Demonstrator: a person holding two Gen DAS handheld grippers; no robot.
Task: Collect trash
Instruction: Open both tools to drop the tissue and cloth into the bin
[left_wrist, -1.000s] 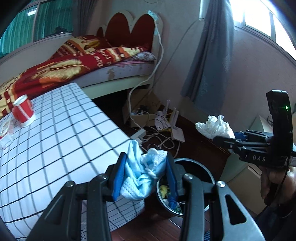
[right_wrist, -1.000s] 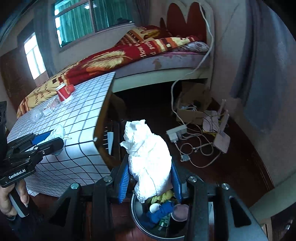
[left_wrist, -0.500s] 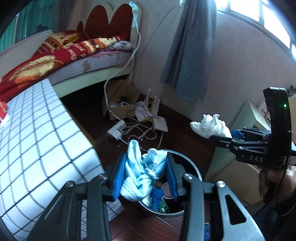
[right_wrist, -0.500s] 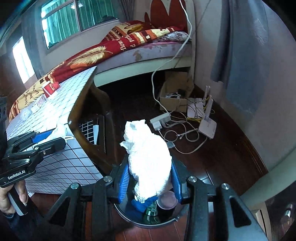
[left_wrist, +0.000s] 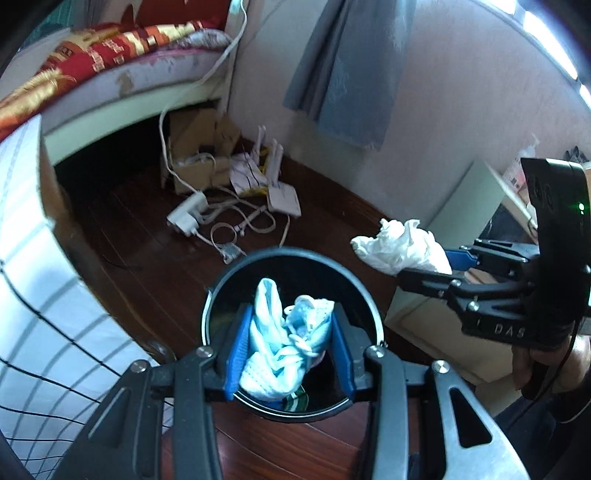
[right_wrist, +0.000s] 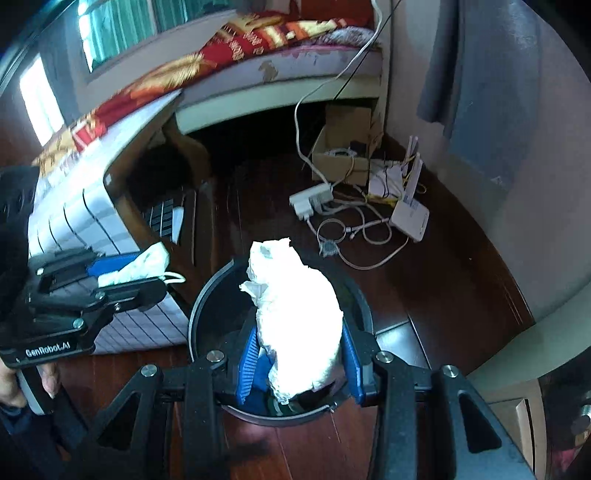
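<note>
My left gripper (left_wrist: 288, 350) is shut on a crumpled light-blue face mask (left_wrist: 284, 343) and holds it right above the open black trash bin (left_wrist: 221, 288). My right gripper (right_wrist: 299, 350) is shut on a crumpled white tissue wad (right_wrist: 295, 325) and holds it over the same bin (right_wrist: 201, 306). The right gripper with its tissue (left_wrist: 402, 247) shows at the right of the left wrist view. The left gripper with the mask (right_wrist: 144, 264) shows at the left of the right wrist view. Some trash lies in the bin below.
A table with a white checked cloth (left_wrist: 33, 295) stands left of the bin. A power strip, cables and a white router (left_wrist: 284, 197) lie on the dark wood floor beyond it. A cardboard box (right_wrist: 343, 147) sits by the bed (right_wrist: 295, 62). A pale cabinet (left_wrist: 461, 206) is at right.
Both grippers have moved from beside the table to directly above the bin and tilted downward, each still holding its trash. The bin now fills the lower middle of both views.
</note>
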